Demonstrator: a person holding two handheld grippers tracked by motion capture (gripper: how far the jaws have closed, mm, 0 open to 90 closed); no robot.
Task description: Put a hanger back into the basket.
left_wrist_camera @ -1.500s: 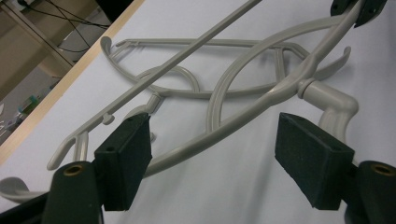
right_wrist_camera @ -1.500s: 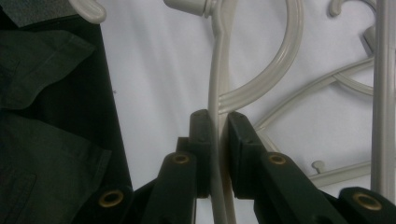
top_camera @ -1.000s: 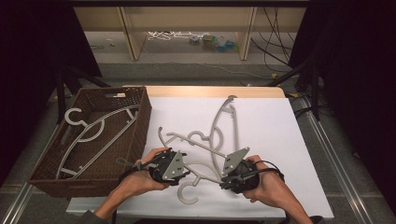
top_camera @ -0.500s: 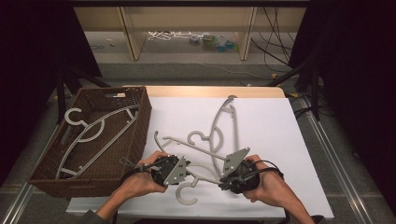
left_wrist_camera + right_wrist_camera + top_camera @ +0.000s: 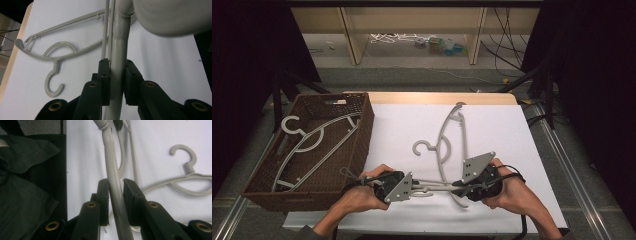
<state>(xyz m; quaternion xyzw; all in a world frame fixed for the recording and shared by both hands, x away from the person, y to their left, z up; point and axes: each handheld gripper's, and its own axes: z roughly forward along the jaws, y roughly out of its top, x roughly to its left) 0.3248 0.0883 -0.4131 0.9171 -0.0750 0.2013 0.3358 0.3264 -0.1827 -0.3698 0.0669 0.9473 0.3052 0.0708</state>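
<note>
Between the jaws of the left gripper [image 5: 117,82] sits a grey hanger [image 5: 117,75], clamped tight after they just closed, while the right gripper [image 5: 116,202] has just loosened a little around its other end. Beyond them a second hanger [image 5: 447,140] lies on the table [image 5: 512,125]. Far to the left gripper's side, the basket [image 5: 362,130] already holds hangers, so two are left, I think.

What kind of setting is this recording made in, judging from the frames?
Probably a lab or studio data-collection bench, not a home: a white-topped table framed by black curtains, loose cables across the floor behind, and grey hangers beside a brown wicker basket.
</note>
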